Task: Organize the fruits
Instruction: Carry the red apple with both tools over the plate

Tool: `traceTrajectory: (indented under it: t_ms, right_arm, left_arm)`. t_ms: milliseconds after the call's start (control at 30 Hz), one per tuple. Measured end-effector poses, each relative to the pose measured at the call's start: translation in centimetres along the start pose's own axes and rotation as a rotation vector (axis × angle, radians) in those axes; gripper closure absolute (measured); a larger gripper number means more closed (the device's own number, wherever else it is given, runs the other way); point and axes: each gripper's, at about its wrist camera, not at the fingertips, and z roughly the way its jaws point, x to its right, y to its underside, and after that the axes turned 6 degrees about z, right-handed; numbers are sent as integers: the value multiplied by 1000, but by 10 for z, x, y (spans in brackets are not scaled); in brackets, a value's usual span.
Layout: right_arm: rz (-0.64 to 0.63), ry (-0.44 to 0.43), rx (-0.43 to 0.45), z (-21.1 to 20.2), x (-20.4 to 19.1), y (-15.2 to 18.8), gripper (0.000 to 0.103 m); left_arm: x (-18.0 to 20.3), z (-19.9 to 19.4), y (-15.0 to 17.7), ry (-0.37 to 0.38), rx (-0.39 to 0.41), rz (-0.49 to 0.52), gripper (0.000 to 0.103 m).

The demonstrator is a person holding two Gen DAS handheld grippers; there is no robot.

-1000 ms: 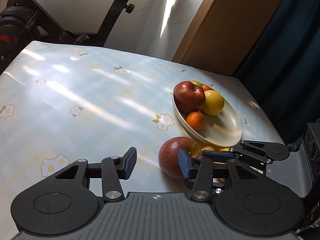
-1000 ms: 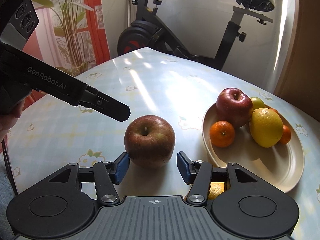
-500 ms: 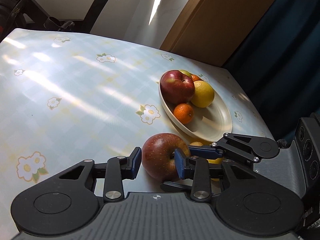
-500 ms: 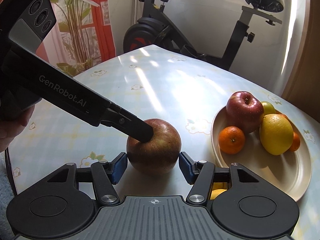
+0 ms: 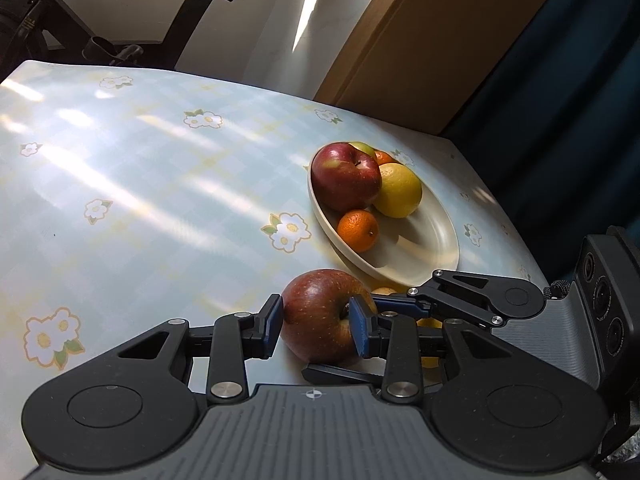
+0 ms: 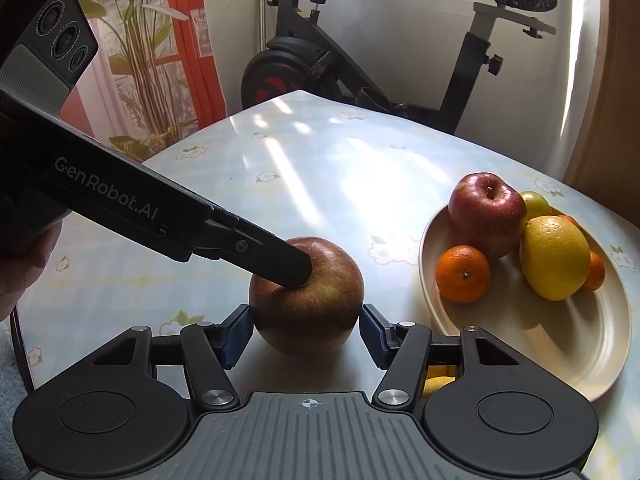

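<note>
A red-brown apple [image 5: 316, 316] [image 6: 308, 308] lies on the flowered tablecloth just short of a cream oval plate [image 5: 424, 240] [image 6: 560, 340]. My left gripper [image 5: 316, 328] is shut on it: one pad presses its left side, and the other finger [image 6: 280, 258] sits in the stem hollow. My right gripper [image 6: 306, 336] is open, its blue pads flanking the apple's sides closely. Its fingers [image 5: 404, 305] reach in from the right. On the plate are a red apple [image 6: 486, 212], a lemon [image 6: 554, 256], a tangerine [image 6: 462, 274] and other fruit behind.
A small yellow fruit [image 6: 438, 380] lies on the table under my right gripper, next to the plate. A person's hand [image 6: 24, 264] holds the left gripper. Beyond the table's far edge stand an exercise bike [image 6: 320, 72], a plant [image 6: 140, 60] and a wooden panel [image 5: 420, 40].
My left gripper came in from the left over the apple and shut on it, one finger in the stem hollow. The right gripper kept its place around the apple.
</note>
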Motion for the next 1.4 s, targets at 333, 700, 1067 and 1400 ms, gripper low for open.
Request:
traceTrajectory:
  t_ms: [333, 700, 1067, 1400]
  right_arm:
    - [29, -8, 121, -44, 21, -28, 49]
    - [61, 69, 188, -89, 96, -44, 49]
    - [137, 93, 127, -78, 176, -15, 49]
    - [158, 69, 88, -49, 201, -9, 48]
  left_arm:
    - [36, -28, -36, -23, 80, 84, 65]
    - [101, 4, -97, 15, 85, 200, 65]
    - [148, 81, -119, 17, -59, 286, 65]
    - [146, 127, -133, -21, -150, 274, 65]
